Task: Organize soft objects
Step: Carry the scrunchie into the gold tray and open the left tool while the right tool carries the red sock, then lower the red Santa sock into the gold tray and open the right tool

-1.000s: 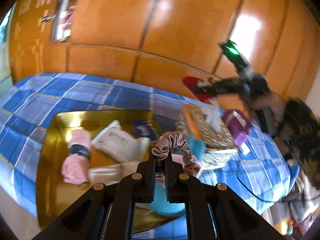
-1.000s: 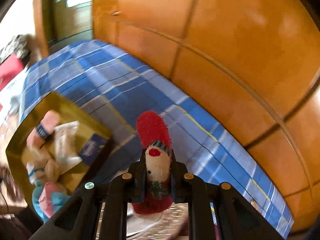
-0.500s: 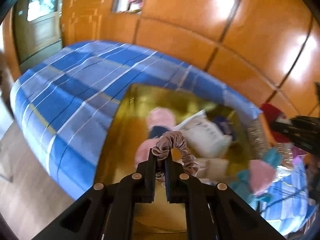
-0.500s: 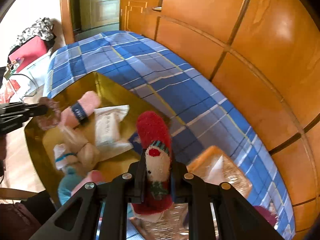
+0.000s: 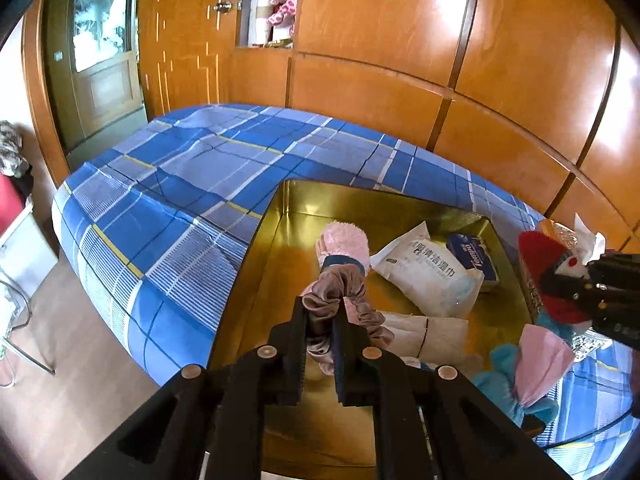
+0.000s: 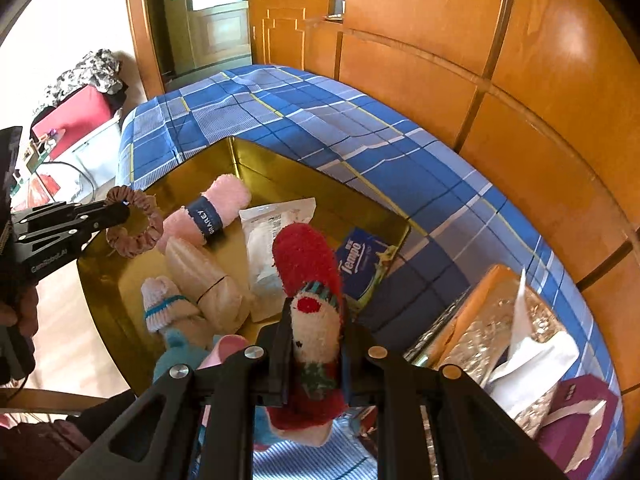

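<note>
On the bed (image 5: 172, 184), spread with a blue plaid sheet, sits a gold tray (image 5: 280, 240) holding soft things: a rolled pink towel (image 5: 340, 240) with a dark band, a white wipes packet (image 5: 432, 272), a blue tissue pack (image 5: 472, 252) at the far right corner, and a beige roll (image 6: 204, 276). Above the tray's near left part, the left gripper (image 5: 323, 320) has a dusty-pink scrunchie (image 5: 336, 292) between its jaws, which are just beginning to open; the scrunchie still hangs from the pads. To the right, the right gripper (image 6: 314, 344) is clamped on a red and white fuzzy sock (image 6: 308, 264), held over the tray's near right edge. A blue and pink plush (image 5: 524, 364) lies at that near corner. Further right on the bed lies a silver tissue box (image 6: 496, 328).
</note>
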The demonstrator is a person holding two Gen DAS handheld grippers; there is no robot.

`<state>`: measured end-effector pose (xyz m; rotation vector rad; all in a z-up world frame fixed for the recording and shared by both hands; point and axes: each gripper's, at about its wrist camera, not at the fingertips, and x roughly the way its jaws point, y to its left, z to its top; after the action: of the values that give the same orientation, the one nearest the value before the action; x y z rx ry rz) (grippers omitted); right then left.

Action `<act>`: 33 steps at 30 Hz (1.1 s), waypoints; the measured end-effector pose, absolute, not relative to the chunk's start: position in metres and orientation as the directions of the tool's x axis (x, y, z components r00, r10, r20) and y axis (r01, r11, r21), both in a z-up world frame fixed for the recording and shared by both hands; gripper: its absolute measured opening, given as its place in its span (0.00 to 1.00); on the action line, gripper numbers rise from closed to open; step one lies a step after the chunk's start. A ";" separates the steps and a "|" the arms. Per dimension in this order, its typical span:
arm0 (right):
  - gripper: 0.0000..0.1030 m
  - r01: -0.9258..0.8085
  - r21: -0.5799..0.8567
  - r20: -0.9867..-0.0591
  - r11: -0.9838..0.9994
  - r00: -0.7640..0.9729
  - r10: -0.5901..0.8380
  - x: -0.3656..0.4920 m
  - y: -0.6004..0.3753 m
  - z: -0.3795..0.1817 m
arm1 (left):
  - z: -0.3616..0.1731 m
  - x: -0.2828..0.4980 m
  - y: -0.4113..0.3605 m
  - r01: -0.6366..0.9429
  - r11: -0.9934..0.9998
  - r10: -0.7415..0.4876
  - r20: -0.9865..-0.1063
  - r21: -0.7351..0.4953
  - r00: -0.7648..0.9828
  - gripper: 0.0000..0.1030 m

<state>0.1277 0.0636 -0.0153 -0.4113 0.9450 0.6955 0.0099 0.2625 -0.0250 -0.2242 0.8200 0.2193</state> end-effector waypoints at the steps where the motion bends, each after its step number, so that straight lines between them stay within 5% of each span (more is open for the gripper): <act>1: 0.15 -0.699 -0.021 -0.843 0.715 0.396 0.363 0.126 0.064 -0.016 | -0.023 0.008 0.261 -0.274 0.956 0.108 -0.737 -0.108 0.667 0.13; 10: 0.15 -0.660 -0.048 -0.809 0.750 0.466 0.359 0.127 0.062 -0.004 | -0.013 0.003 0.252 -0.270 0.959 0.128 -0.709 -0.090 0.693 0.33; 16: 0.15 -0.651 0.018 -0.793 0.759 0.453 0.407 0.129 0.072 0.006 | -0.012 0.001 0.251 -0.271 0.958 0.129 -0.704 -0.094 0.698 0.37; 28: 0.16 -0.636 0.126 -0.895 0.762 0.258 0.364 0.153 0.118 -0.054 | -0.017 -0.001 0.258 -0.302 0.947 0.140 -0.705 -0.109 0.695 0.61; 33: 0.28 -0.575 0.214 -0.890 0.790 0.218 0.400 0.172 0.118 -0.072 | -0.017 -0.001 0.264 -0.313 0.942 0.141 -0.710 -0.117 0.690 0.62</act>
<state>0.1723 0.1176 -0.0722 -0.1756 1.1701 0.6795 -0.0013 0.2644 -0.0168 -0.2374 0.7695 0.2568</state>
